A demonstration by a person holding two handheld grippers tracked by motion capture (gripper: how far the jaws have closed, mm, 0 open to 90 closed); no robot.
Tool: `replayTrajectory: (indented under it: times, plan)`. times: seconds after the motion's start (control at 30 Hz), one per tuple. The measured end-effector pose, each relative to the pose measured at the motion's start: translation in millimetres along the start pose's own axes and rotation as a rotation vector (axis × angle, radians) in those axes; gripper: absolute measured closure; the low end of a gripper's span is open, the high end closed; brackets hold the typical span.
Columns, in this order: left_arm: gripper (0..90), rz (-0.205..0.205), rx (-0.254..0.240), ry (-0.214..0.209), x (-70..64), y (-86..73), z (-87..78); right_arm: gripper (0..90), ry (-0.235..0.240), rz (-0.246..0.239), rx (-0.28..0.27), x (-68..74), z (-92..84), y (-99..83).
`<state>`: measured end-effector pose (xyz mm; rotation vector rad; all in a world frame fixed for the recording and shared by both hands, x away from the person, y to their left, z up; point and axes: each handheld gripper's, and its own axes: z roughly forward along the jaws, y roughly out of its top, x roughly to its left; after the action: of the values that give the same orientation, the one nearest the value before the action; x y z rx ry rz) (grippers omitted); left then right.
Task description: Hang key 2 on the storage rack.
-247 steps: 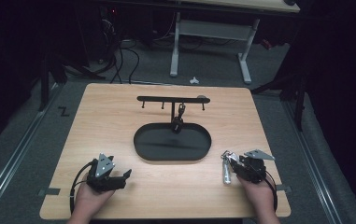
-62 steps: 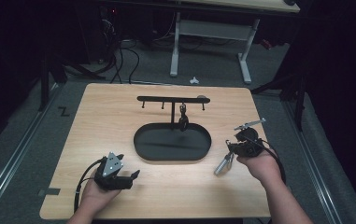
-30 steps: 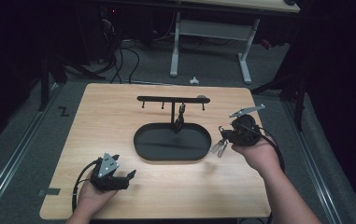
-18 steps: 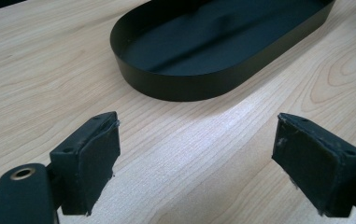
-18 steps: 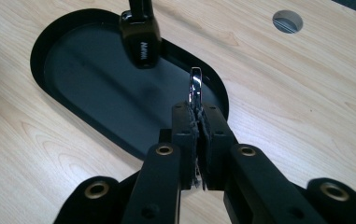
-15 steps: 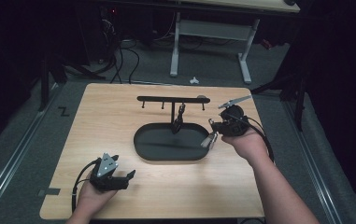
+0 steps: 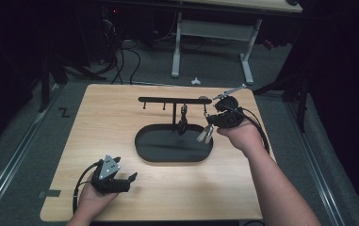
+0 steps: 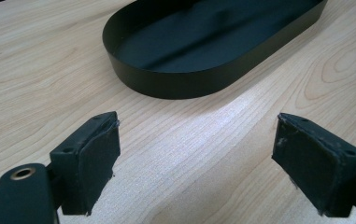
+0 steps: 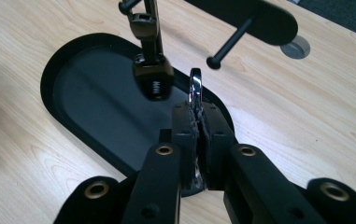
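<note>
A black rack (image 7: 172, 100) with short pegs stands over a black oval tray (image 7: 144, 143). On one peg hangs a dark key fob (image 7: 183, 123), also close ahead in the right gripper view (image 9: 152, 74). My right gripper (image 7: 213, 123) hovers over the tray's right end, just below the rack's right tip, shut on a silvery metal keyring piece (image 7: 205, 134). Its ring (image 9: 195, 86) pokes up between the closed pads, near a free peg (image 9: 231, 44). My left gripper (image 7: 127, 182) rests open on the table at the front left, nothing between its pads (image 8: 91, 158). The tray wall (image 8: 166, 81) lies ahead of it.
The wooden table (image 7: 111, 117) has bare wood left of the tray and along its front. A round grommet hole (image 9: 295, 46) sits behind the rack's right end. Beyond the far edge are a white desk frame (image 7: 210, 35) and floor cables.
My right hand has carried the silvery piece from the front right of the table up and left to the rack's right end. The left gripper has stayed put.
</note>
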<state>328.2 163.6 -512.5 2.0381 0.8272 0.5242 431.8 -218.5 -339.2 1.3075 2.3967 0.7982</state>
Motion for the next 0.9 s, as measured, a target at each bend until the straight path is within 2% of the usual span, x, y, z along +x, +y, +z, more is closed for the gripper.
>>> replayTrajectory:
  times: [0.13, 0.3, 0.57, 0.67, 0.73, 0.9]
  plan:
    - [15.4, 0.004, 0.002, 0.0, -0.1, 0.2, -0.1, 86.2, -0.001, 0.008, 0.007, -3.1, 4.0, 4.1]
    - [15.5, -0.001, 0.002, 0.004, 0.5, -0.7, -1.5, 86.1, 0.026, 0.023, 0.005, -10.3, 12.4, 8.0]
    - [15.5, 0.008, 0.018, 0.005, 0.2, -2.2, 1.3, 85.2, 0.032, 0.006, -0.025, -20.6, 20.2, 9.9]
    - [15.5, 0.011, 0.025, 0.001, -0.3, -1.9, 1.9, 80.3, 0.015, 0.002, -0.03, -24.4, 24.8, 10.0]
    - [15.5, 0.01, 0.023, 0.002, -0.3, -1.8, 2.3, 73.3, -0.013, 0.011, -0.032, -27.5, 29.3, 9.5]
    - [15.5, 0.009, 0.026, 0.009, 0.8, -1.9, 4.5, 60.3, -0.039, 0.059, -0.024, -32.9, 41.0, -0.9]
